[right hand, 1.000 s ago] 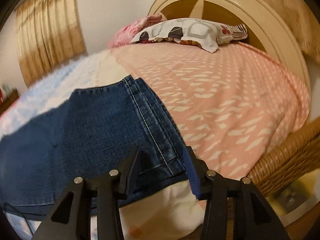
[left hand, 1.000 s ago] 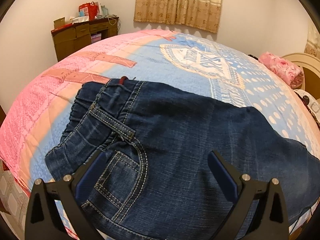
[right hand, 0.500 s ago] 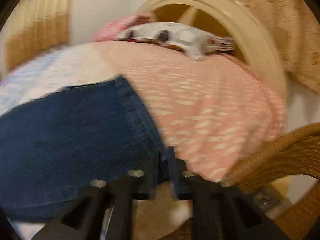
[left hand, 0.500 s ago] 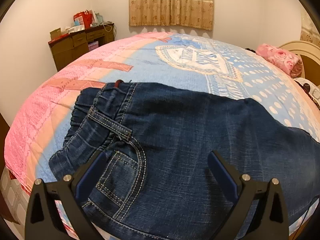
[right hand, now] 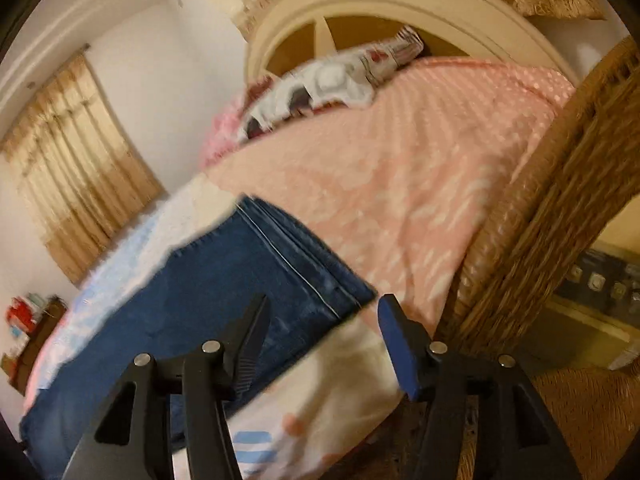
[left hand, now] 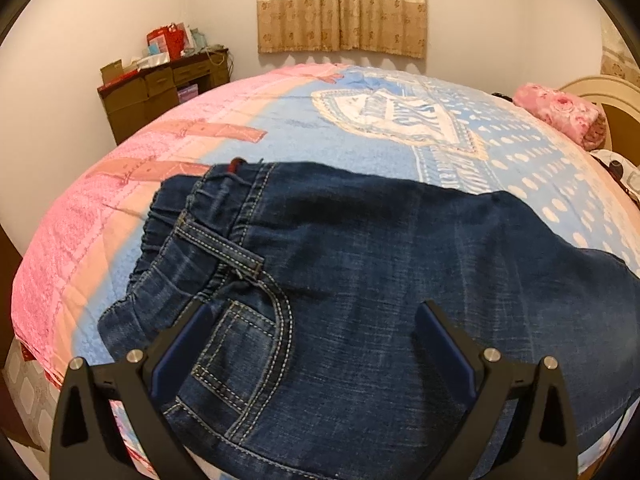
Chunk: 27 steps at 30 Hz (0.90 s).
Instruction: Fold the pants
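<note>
Apparently early in the fold. Pants (left hand: 360, 280) lie flat on the bed (left hand: 360, 128), along its near edge, already doubled leg over leg as far as can be told; no crosswise fold yet.

Left gripper (left hand: 316, 340): jaws wide apart, holding nothing. Hovers over the hip of the pants, front pocket (left hand: 248, 344) just beside its left finger, waistband (left hand: 188, 236) beyond it. Contact with the denim cannot be judged.

Right gripper (right hand: 320, 332): jaws parted, nothing between them. Sits at the leg hem (right hand: 304, 256), near corner of the hem between the fingertips but not pinched. View blurred and tilted, so detail at the hem is soft.

Orientation: long axis of the pants runs along the near bed edge. Waistband points toward the end of the bed nearest the dresser (left hand: 160, 88); hem points toward the headboard (right hand: 360, 12) and pillow (right hand: 320, 88). Wicker chair (right hand: 560, 220) stands just beside the bed on the hem side.

Judgement on step: positioning for a grasp at both ends, ahead of folding hem up to waistband. Next move would call for the right jaws to close on the hem corner through all layers, then carry it along the long axis toward the waistband while the left end stays put. Risk: catching only the top layer, which would let the legs splay.
</note>
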### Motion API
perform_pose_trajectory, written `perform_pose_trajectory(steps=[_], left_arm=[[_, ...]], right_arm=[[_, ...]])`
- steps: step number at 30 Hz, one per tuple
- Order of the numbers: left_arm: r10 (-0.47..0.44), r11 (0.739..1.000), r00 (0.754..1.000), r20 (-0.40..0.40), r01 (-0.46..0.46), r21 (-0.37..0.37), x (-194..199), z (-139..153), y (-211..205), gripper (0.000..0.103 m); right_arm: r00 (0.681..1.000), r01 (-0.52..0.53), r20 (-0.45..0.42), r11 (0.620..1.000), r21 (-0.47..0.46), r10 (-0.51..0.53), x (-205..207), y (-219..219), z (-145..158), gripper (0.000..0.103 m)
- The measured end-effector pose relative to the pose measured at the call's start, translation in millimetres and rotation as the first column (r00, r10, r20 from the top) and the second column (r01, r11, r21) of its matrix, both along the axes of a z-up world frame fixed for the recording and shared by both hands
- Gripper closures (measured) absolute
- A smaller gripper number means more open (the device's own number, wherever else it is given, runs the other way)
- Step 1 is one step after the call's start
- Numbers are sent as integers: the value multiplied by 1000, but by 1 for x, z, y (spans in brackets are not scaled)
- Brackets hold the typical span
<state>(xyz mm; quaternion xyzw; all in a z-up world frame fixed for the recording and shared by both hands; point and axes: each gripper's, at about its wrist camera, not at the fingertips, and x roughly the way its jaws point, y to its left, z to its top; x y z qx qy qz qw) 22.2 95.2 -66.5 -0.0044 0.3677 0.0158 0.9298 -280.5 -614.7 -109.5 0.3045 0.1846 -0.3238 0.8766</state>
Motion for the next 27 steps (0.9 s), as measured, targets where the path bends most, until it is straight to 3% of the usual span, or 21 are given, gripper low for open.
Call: perform_pose_trajectory(steps=[1, 5, 7, 9, 11, 17, 23, 27], left_arm=[[3, 1000, 1000, 11, -4, 9, -2, 2, 0, 0], [13, 1000, 1000, 17, -13, 2, -2, 5, 4, 0], [14, 1000, 1000, 13, -14, -9, -1, 4, 6, 0], [12, 1000, 1000, 12, -12, -6, -2, 3, 6, 0], [11, 1000, 1000, 9, -11, -7, -1, 2, 6, 0], [18, 999, 1000, 6, -17, -27, -2, 0, 11, 0], [20, 999, 1000, 9, -19, -45, -6, -2, 19, 0], [10, 999, 1000, 1, -10, -51, -6, -8, 23, 0]], right_arm=[[1000, -4, 2, 1000, 31, 4, 3, -1, -6, 45], [999, -3, -38, 999, -45, 2, 13, 7, -7, 48], [996, -21, -84, 995, -99, 13, 18, 15, -2, 80], [993, -52, -117, 984, -169, 33, 23, 25, 6, 85], [994, -63, -96, 981, -183, 45, 23, 28, 10, 85], [998, -22, 58, 999, 42, 20, 15, -9, -6, 84], [983, 90, 132, 967, 238, -124, 7, -14, -12, 84], [993, 105, 38, 979, 176, -114, 23, -11, -6, 83]])
